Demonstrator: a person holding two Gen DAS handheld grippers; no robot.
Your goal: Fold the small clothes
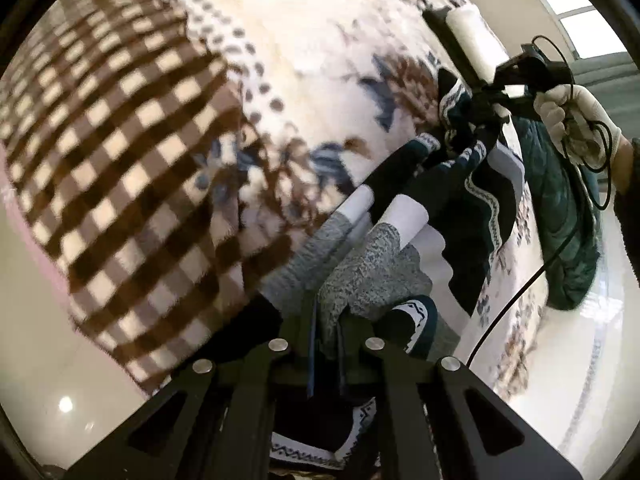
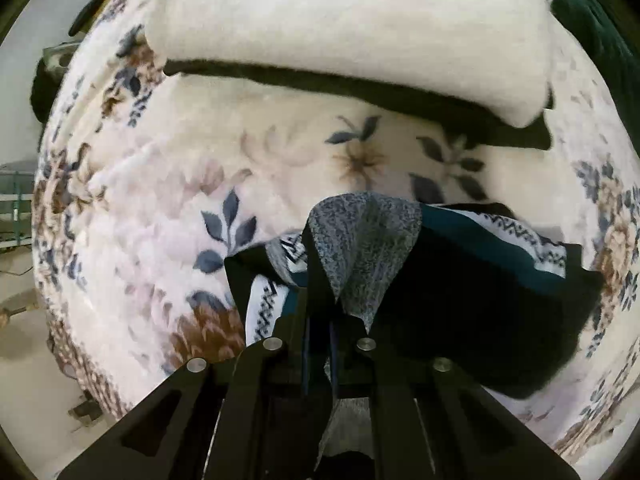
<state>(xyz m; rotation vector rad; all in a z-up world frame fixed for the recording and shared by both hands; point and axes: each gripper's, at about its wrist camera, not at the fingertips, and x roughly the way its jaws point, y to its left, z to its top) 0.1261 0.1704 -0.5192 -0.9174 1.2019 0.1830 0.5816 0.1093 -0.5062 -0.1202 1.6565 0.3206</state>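
A small knit garment (image 1: 404, 236) in grey, white, black and teal bands hangs stretched in the air between both grippers, above a floral fleece blanket (image 1: 320, 60). My left gripper (image 1: 326, 340) is shut on its grey end. My right gripper (image 1: 486, 98) shows far right in the left wrist view, held by a white-gloved hand (image 1: 568, 116), shut on the other end. In the right wrist view my right gripper (image 2: 320, 320) is shut on a grey corner of the garment (image 2: 360, 248), the rest drooping to the right over the blanket (image 2: 160, 184).
A brown-and-cream checked blanket (image 1: 112, 152) lies on the left. A folded cream blanket (image 2: 340, 32) lies at the far side. A dark green quilted cloth (image 1: 560, 224) hangs off the bed edge at right. A black cable (image 1: 520, 300) trails from the right gripper.
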